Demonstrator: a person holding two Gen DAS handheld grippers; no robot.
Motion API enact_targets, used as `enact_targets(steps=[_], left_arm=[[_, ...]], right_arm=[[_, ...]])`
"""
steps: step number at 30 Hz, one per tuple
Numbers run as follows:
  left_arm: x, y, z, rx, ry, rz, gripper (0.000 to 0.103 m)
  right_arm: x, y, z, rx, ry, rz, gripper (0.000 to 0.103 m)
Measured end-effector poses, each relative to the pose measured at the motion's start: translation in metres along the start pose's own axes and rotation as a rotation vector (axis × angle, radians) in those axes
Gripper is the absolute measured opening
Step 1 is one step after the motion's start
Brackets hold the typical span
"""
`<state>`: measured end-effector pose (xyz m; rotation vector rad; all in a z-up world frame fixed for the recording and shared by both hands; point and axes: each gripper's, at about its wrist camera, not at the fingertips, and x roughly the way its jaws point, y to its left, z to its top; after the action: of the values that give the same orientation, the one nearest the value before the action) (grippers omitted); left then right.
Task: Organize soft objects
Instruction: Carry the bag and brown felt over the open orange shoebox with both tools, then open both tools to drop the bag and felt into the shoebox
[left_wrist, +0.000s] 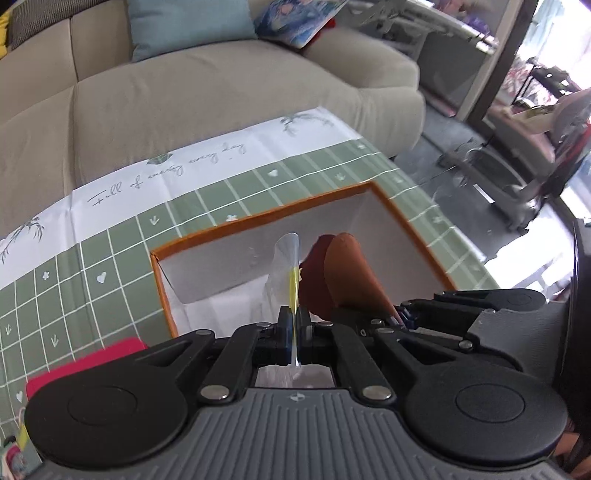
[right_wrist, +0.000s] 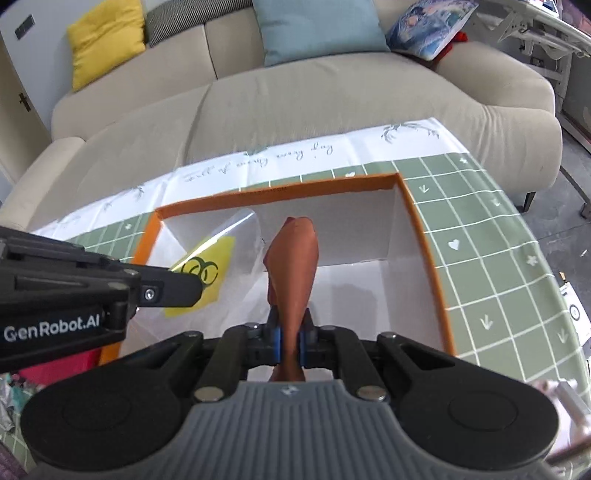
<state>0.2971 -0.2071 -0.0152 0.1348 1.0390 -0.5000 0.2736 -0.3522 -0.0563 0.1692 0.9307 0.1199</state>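
Observation:
An open white box with an orange rim (left_wrist: 258, 216) (right_wrist: 424, 240) sits on the green checked tablecloth (left_wrist: 92, 258). My left gripper (left_wrist: 293, 314) is shut on a clear plastic bag with a yellow label (left_wrist: 286, 254), seen edge-on above the box. In the right wrist view the left gripper (right_wrist: 199, 284) comes in from the left with that bag (right_wrist: 221, 254). My right gripper (right_wrist: 290, 321) is shut on a rust-brown soft cloth (right_wrist: 295, 258), held over the box interior. The cloth (left_wrist: 351, 273) and the right gripper (left_wrist: 400, 314) also show right of the bag.
A pink soft item (left_wrist: 85, 362) (right_wrist: 62, 365) lies on the table beside the box's near left corner. Behind the table stands a beige sofa (right_wrist: 295, 103) with yellow (right_wrist: 107, 40), blue (right_wrist: 317, 29) and printed (right_wrist: 432, 26) cushions. Floor and furniture legs lie to the right (left_wrist: 498, 192).

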Motion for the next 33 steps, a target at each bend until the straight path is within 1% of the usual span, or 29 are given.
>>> enact_targets(steps=[5,11,12,13,15,17,18,19,20,21,24,29,33], left_arm=[[0.022,0.005,0.008,0.021,0.049,0.06,0.002],[0.035,0.011,0.008,0.012,0.068,0.068,0.004],[0.037,0.013,0.008,0.004,0.073,0.071,0.006],[0.038,0.014,0.009,-0.005,0.077,0.07,0.011],[0.036,0.018,0.006,-0.038,0.066,0.055,0.016],[0.036,0.02,0.006,-0.042,0.067,0.075,0.018],[0.036,0.02,0.006,-0.041,0.066,0.092,0.019],[0.035,0.022,0.006,-0.042,0.065,0.1,0.024],[0.033,0.023,0.005,-0.049,0.063,0.095,0.027],[0.031,0.024,0.005,-0.057,0.06,0.089,0.031],[0.022,0.023,0.006,-0.06,0.042,0.09,0.035],[0.003,0.021,0.007,-0.069,0.01,0.079,0.035],[-0.022,0.022,-0.001,-0.085,-0.047,0.046,0.035]], right_arm=[[0.029,0.005,0.003,-0.008,0.041,-0.019,0.006],[0.047,0.006,0.002,-0.03,0.083,-0.003,0.008],[0.049,0.005,0.003,-0.034,0.086,-0.002,0.013],[0.051,0.005,0.003,-0.037,0.088,-0.001,0.015],[0.052,0.005,0.004,-0.039,0.091,0.015,0.028],[0.054,0.008,0.004,-0.051,0.099,0.022,0.03],[0.054,0.009,0.003,-0.058,0.1,0.019,0.034],[0.054,0.01,0.002,-0.064,0.1,0.013,0.036],[0.052,0.011,0.002,-0.069,0.098,0.01,0.039],[0.051,0.011,0.002,-0.074,0.095,0.007,0.043],[0.043,0.014,0.003,-0.095,0.072,-0.017,0.056],[0.023,0.02,0.005,-0.112,0.04,-0.06,0.058],[-0.001,0.027,0.002,-0.125,0.009,-0.099,0.059]])
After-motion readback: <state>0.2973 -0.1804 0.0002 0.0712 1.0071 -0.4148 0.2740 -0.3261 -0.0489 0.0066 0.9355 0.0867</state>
